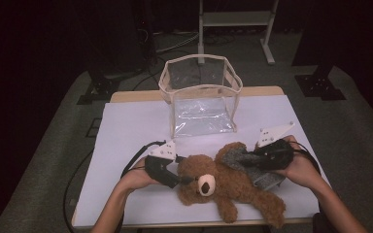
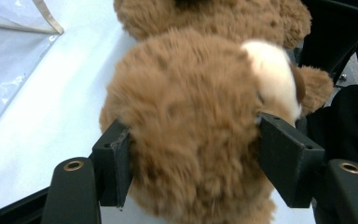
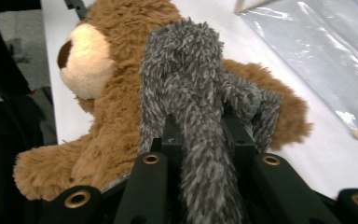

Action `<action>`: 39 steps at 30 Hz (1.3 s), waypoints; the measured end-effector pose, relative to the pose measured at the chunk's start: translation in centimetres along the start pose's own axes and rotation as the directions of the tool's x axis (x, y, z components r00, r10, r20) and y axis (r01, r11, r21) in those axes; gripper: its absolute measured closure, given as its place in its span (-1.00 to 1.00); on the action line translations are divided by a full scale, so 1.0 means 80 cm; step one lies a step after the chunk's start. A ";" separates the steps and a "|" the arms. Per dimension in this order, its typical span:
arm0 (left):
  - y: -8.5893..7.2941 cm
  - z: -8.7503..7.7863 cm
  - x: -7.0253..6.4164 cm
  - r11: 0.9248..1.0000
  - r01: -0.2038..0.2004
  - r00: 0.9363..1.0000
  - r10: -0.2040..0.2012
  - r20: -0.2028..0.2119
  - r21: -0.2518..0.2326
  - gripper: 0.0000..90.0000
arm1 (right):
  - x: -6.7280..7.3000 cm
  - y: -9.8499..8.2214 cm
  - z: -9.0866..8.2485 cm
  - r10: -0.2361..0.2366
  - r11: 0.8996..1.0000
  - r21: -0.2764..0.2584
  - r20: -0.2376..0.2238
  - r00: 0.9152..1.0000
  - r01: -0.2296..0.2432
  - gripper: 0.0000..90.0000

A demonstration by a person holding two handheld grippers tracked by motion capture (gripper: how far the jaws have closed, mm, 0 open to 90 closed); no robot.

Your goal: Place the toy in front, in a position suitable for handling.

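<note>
A brown teddy bear (image 1: 233,189) lies on its back at the near edge of the white table (image 1: 126,131), head pointing left. My left gripper (image 1: 180,178) grips the bear's head (image 2: 191,126) from the left side, a jaw pressed into the fur on each side. A grey fuzzy cloth (image 1: 238,160) is draped over the bear's body. My right gripper (image 1: 252,158) is shut on a fold of this grey cloth (image 3: 182,84), which rises between its jaws above the bear (image 3: 116,107).
A clear plastic bag (image 1: 201,94) with beige trim stands open at the back middle of the table; its wall also appears in the left gripper view (image 2: 9,60) and the right gripper view (image 3: 317,51). A white metal stand (image 1: 235,22) stands on the floor beyond.
</note>
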State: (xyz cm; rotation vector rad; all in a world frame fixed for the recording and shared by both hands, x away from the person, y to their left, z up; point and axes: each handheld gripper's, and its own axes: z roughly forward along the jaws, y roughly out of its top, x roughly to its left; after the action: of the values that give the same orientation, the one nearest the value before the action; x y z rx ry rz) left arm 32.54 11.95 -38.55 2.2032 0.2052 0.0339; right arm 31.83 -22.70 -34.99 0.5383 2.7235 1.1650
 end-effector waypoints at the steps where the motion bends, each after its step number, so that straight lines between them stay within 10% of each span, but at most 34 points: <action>1: 0.002 0.000 0.001 1.000 0.003 1.000 -0.003 0.000 -0.003 -0.34 | 0.002 -0.001 0.003 -0.003 1.000 -0.003 -0.005 1.000 0.003 0.64; 22: 0.026 0.033 0.011 0.995 0.091 0.991 -0.095 0.090 0.043 -0.68 | 0.033 -0.019 0.010 -0.036 0.999 -0.041 -0.026 0.999 0.035 0.70; 30: 0.020 0.046 0.012 0.984 0.156 0.974 -0.167 0.154 0.084 -0.73 | 0.041 -0.024 0.008 -0.038 0.998 -0.054 -0.034 0.999 0.036 0.71; 33: 0.023 0.051 0.007 0.985 0.129 0.974 -0.147 0.170 0.115 -0.42 | 0.042 -0.024 0.008 -0.037 0.998 -0.053 -0.037 0.999 0.035 0.71; 39: 0.037 0.043 0.002 0.989 0.058 0.995 -0.068 0.067 0.138 0.23 | 0.036 -0.024 0.004 -0.015 0.997 -0.080 -0.016 1.000 0.013 0.69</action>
State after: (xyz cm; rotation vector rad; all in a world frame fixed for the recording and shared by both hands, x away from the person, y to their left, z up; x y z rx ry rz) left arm 33.43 7.53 -38.26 2.3273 0.2434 -0.0972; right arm 28.70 -22.65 -36.54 0.5003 2.6767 1.2743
